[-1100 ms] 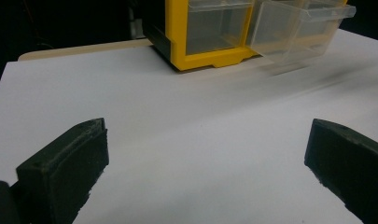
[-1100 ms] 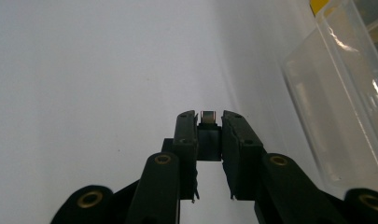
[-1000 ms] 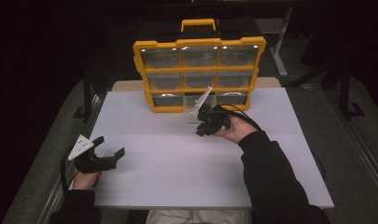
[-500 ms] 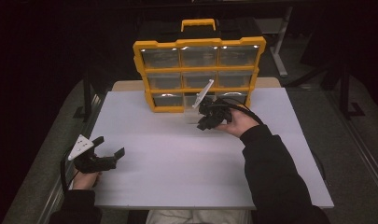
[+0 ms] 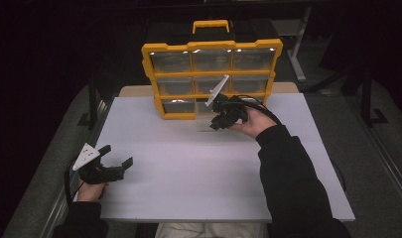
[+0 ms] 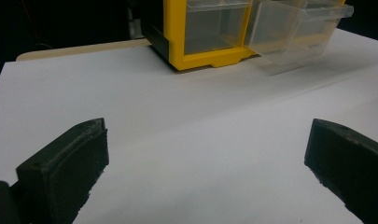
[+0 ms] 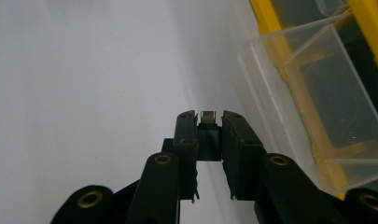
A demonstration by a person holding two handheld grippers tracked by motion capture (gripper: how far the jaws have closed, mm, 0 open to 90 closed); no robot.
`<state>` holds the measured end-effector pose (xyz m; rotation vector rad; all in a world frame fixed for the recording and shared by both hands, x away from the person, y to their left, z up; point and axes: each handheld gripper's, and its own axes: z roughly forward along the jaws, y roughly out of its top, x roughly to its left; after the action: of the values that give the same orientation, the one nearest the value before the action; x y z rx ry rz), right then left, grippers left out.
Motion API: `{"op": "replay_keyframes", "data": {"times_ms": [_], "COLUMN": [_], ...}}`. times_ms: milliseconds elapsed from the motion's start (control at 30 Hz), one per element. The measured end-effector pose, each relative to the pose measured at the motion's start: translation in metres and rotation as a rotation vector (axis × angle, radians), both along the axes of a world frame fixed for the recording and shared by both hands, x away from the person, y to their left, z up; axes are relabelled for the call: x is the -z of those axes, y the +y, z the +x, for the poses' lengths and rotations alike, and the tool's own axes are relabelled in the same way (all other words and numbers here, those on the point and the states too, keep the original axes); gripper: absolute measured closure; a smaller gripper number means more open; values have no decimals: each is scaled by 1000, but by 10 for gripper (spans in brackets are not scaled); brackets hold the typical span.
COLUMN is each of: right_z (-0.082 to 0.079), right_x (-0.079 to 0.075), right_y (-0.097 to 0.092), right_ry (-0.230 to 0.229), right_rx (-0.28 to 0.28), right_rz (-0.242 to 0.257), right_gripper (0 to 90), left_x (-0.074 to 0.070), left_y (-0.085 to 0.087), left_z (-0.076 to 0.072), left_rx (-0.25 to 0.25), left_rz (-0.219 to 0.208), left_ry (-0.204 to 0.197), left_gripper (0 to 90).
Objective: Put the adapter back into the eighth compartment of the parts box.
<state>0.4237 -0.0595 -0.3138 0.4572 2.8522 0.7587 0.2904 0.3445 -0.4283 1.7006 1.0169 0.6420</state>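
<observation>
Black left gripper sits idle on the white table, jaws wide. Over by the yellow organizer, the right gripper pinches a small dark part beside the pulled-out clear drawer. I'd hover over the drawer, then release.

A smooth, matt white sheet is being seen covering the table, with pale wood being shown at its far edge. The organizer's frame is being rendered in glossy yellow plastic, its pulled-out drawer in clear, shiny plastic. Matt black plastic with slightly rough pads is being shown on the left gripper and right gripper, the latter being clamped on a small dark, metallic-looking part.
</observation>
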Motion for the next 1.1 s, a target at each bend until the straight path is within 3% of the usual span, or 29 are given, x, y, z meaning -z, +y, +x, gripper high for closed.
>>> {"op": "replay_keyframes", "data": {"times_ms": [367,533,1100], "right_z": [12,19,45], "right_x": [-14,-16,-25], "right_y": [3,6,16], "right_ry": [-20,-24,-35], "right_rx": [11,17,58], "right_rz": [-3,-27,-32], "right_gripper": [745,743,743], "left_x": [0,0,1], "left_y": [1,2,2], "left_z": [0,0,1], "left_rx": [-4,-6,2], "left_rz": [-4,-10,-8], "left_ry": [-2,-2,6], "left_gripper": [0,0,0]}}
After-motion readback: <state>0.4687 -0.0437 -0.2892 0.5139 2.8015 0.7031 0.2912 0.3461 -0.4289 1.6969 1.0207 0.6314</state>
